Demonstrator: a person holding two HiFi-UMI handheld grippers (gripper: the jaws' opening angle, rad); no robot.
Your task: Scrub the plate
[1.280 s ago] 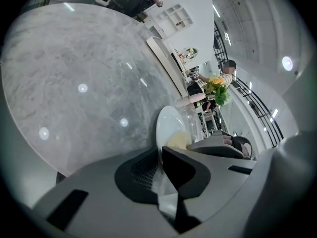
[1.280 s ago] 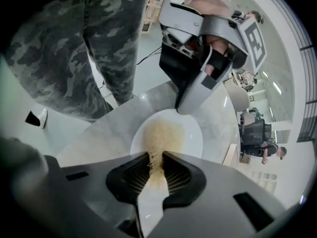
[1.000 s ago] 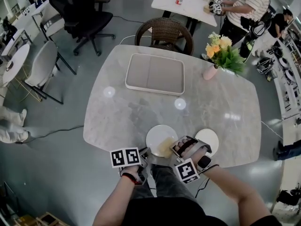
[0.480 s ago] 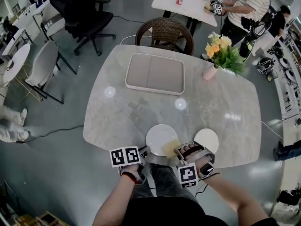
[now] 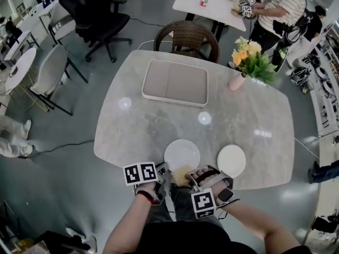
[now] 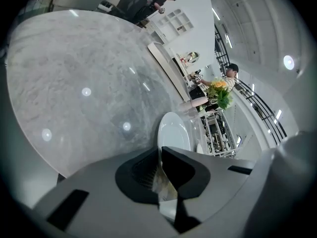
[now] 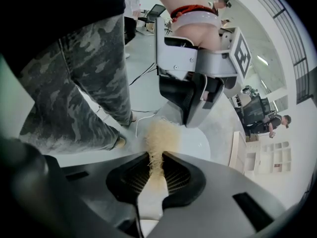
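A white plate (image 5: 181, 153) lies at the near edge of the grey marble table (image 5: 159, 126). My left gripper (image 5: 164, 170) is shut on the plate's near left rim; in the left gripper view the plate (image 6: 173, 130) runs edge-on out from between the jaws of that gripper (image 6: 160, 153). My right gripper (image 5: 190, 175) is shut on a tan fibrous scrubbing pad (image 5: 181, 174), which lies on the plate's near rim. In the right gripper view the pad (image 7: 158, 135) sticks out of my right gripper (image 7: 156, 156) over the plate (image 7: 194, 144), close below the left gripper (image 7: 192, 95).
A second white plate (image 5: 231, 160) lies to the right. A beige tray (image 5: 175, 82) sits at the table's far side, with a pink vase of flowers (image 5: 248, 61) at the far right. A wicker chair (image 5: 186, 36) stands beyond. My legs are against the table's near edge.
My right gripper has drawn the scrubbing pad left and toward me, from the plate's right side to its near rim beside the left gripper. The left gripper and plate stayed put.
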